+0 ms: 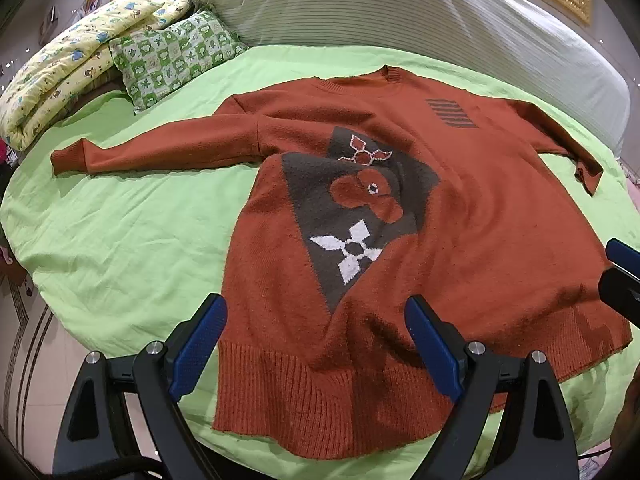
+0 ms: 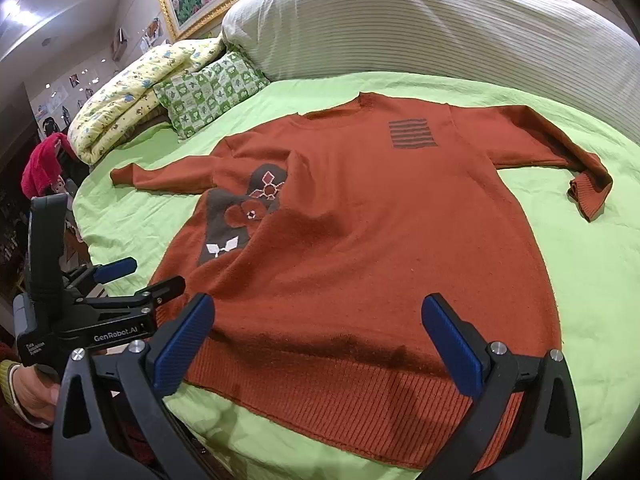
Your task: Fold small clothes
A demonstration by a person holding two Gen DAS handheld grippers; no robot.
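A rust-orange knit sweater (image 1: 460,208) lies face up on the green sheet (image 1: 132,240), both sleeves spread out sideways. Its front has a dark grey patch with flower shapes (image 1: 352,216) and a block of grey stripes (image 2: 412,133). The right sleeve's cuff (image 2: 592,192) is bent over on itself. My left gripper (image 1: 316,301) stands open just above the ribbed hem's left part, nothing between its fingers. Over the middle of the hem (image 2: 360,392), my right gripper (image 2: 318,300) is open and empty too. The left gripper (image 2: 152,274) also shows at the sweater's left edge.
A green checked pillow (image 1: 176,56) and a yellow printed quilt (image 1: 68,72) lie at the back left. A large striped bolster (image 1: 400,12) runs along the back. The bed's rounded edge drops to tiled floor (image 1: 32,340) on the left. A hand (image 2: 28,392) holds the left gripper.
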